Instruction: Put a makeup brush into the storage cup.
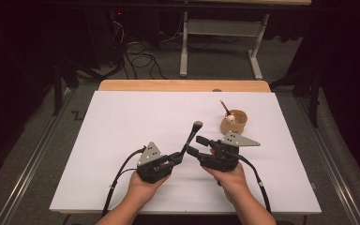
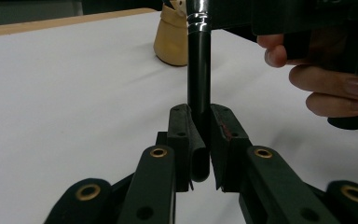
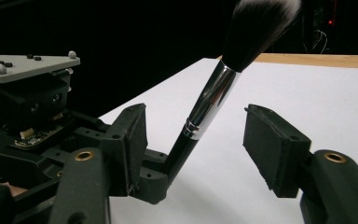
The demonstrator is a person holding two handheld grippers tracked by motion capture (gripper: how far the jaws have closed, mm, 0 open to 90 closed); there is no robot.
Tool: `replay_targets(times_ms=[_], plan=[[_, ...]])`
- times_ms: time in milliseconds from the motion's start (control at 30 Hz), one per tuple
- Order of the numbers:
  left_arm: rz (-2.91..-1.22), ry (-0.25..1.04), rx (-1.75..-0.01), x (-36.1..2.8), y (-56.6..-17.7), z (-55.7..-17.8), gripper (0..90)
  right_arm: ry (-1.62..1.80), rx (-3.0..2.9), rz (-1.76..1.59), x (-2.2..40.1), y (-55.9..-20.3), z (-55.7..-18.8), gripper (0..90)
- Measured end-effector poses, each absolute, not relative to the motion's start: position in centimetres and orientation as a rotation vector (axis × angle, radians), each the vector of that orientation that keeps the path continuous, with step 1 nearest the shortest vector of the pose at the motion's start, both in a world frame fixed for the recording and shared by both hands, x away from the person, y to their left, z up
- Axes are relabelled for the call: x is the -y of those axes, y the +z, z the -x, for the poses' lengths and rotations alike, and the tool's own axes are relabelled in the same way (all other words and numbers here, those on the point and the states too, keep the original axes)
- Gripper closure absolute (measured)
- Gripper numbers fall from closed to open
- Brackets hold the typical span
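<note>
Overall light: the white worktop (image 1: 122, 140) is evenly lit from above; the room around it falls away into near black.
Shadows: soft and short, lying just under the two hand-held grippers and beside the wooden cup (image 1: 234, 122).
Glare: a bright streak runs down the brush (image 3: 209, 102) on its metal collar in the right gripper view; the sheet itself looks flat, without hot spots.
Focus: in the left gripper view the near jaws are sharp, while the cup behind and the fingers (image 2: 335, 88) at the right are soft.
Noise: the high view is slightly grainy and low in detail.
</note>
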State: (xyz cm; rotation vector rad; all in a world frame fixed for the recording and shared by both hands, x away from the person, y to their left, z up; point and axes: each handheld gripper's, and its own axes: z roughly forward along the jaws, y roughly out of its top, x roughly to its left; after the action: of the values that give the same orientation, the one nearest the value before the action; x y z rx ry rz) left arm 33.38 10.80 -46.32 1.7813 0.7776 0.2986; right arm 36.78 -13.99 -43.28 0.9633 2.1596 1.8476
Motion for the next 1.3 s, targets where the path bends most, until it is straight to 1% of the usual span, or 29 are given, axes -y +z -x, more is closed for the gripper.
replay_targets(times_ms=[967, 1300], plan=[[-1.763, 0.293, -0.736, -10.33, -46.26, -32.74, 79.3, 1.971, -2.157, -1.045, 14.27, -43.92, -37.09, 63.6], [-1.769, 0.292, -0.731, -10.14, -46.33, -32.66, 79.2, 1.985, -2.156, -1.071, 14.31, -43.97, -37.16, 68.0]])
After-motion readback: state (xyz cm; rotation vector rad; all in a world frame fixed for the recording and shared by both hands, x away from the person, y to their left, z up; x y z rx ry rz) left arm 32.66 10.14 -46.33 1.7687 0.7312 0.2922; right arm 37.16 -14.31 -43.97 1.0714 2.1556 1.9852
